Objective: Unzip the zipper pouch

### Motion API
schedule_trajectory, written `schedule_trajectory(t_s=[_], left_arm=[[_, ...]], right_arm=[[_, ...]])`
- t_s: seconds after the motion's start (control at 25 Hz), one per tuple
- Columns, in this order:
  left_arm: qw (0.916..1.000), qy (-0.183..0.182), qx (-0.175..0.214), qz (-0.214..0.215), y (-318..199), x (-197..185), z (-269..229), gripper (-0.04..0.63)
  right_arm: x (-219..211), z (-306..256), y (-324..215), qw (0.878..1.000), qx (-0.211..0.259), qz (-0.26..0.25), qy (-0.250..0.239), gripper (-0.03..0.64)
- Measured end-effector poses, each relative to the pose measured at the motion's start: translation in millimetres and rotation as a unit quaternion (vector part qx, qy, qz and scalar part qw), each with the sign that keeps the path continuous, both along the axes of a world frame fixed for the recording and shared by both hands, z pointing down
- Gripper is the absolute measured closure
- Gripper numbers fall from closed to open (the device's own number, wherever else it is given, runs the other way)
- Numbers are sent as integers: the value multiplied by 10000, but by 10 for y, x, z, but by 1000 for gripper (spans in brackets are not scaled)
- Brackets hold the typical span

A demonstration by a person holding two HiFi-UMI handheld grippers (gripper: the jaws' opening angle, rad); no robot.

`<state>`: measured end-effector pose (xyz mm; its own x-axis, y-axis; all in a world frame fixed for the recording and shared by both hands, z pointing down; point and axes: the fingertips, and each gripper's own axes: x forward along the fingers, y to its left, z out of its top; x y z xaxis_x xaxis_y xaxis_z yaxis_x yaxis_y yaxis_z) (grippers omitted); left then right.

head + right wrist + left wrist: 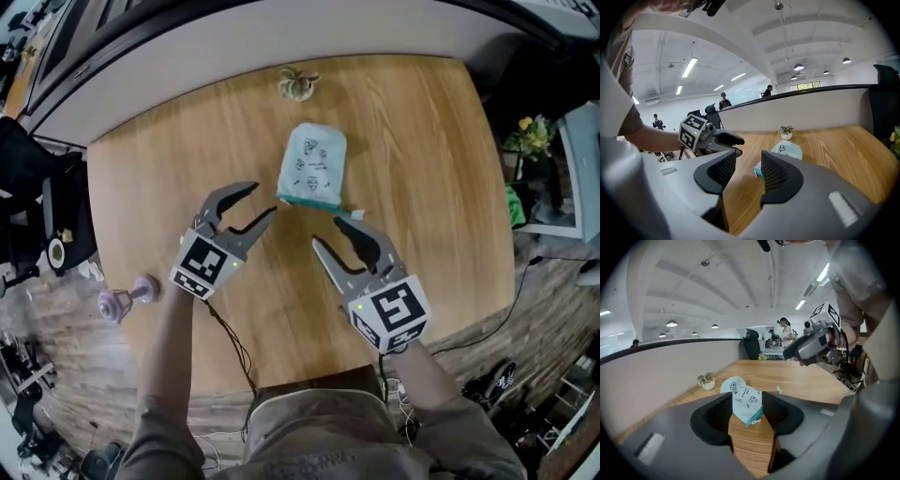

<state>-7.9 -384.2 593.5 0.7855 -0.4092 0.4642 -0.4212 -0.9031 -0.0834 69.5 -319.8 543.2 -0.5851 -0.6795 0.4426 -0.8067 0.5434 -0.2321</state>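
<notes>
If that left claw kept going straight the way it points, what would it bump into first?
Probably the light blue zipper pouch, at its near teal edge: it sits framed between the jaws of the open left claw. The claw tilts down, so it may touch the table just short of it.

open tabletop [422, 187] around pouch [313, 166], small plant [298, 83] well beyond it

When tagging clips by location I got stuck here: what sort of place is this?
Likely an open-plan office or lab: a wooden table backed by a grey partition, long ceiling lights, and people standing in the background.
</notes>
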Motion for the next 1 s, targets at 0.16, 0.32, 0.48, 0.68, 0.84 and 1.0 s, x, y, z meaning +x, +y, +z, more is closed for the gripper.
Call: schedule_trajectory(t_s=[0.16, 0.32, 0.48, 0.68, 0.84, 1.0], left_arm=[[9995, -117, -142, 269, -77, 37, 363, 401], [9982, -176, -344, 467, -159, 54, 675, 411], [9924, -545, -451, 1007, -142, 48, 950, 420], [9871, -750, -316, 1376, -179, 65, 1018, 479], [9757, -1178, -226, 1834, -126, 54, 1172, 465], [9618, -1523, -93, 2272, -77, 102, 1224, 465]], right_arm=[[-108, 183, 10, 9998, -147, -95, -40, 437], [-129, 358, 28, 9996, -274, -34, 56, 437], [-127, 471, 78, 9992, -385, -55, 122, 437], [-69, 549, 183, 9987, -478, -106, 117, 439], [1, 623, 222, 9982, -576, -67, 135, 439], [58, 650, 217, 9981, -605, -17, 146, 439]])
